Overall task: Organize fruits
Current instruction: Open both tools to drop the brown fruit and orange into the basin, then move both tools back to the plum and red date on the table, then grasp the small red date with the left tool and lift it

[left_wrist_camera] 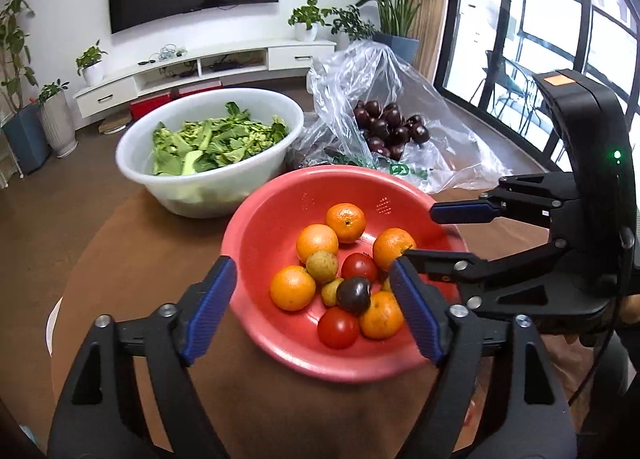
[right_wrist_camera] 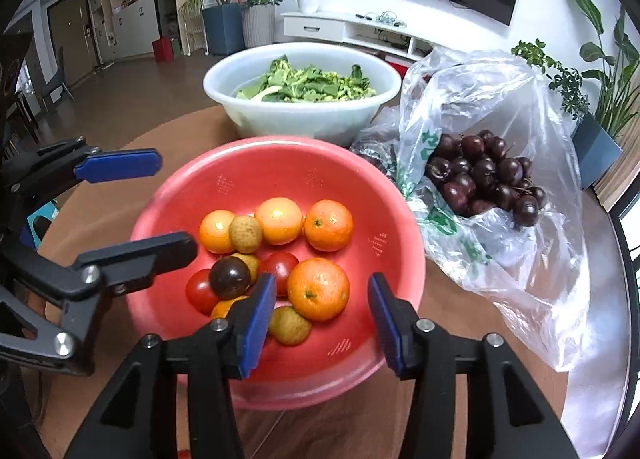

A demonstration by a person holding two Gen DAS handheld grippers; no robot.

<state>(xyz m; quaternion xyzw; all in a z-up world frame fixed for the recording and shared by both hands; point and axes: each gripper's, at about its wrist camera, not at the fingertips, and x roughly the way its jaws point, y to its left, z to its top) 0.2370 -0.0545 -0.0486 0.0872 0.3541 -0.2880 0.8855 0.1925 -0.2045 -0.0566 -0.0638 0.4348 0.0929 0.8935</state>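
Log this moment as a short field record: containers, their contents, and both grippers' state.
red bowl: oranges, two tomatoes, small tan fruits, one dark plum
white basin: leafy greens
plastic bag: dark plums, lying open beside red bowl
left gripper: open, empty, over red bowl
right gripper: open, empty, over red bowl

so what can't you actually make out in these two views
- Lower part of the plastic bag: crumpled film and dark plums hide what lies under them, both views.
- Bottom of the white basin: covered by leafy greens.
- Fruit at the near side of the red bowl: in the right wrist view, partly behind the right gripper; in the left wrist view, behind the left gripper.
- Printing on the bag: green, too crumpled to read.
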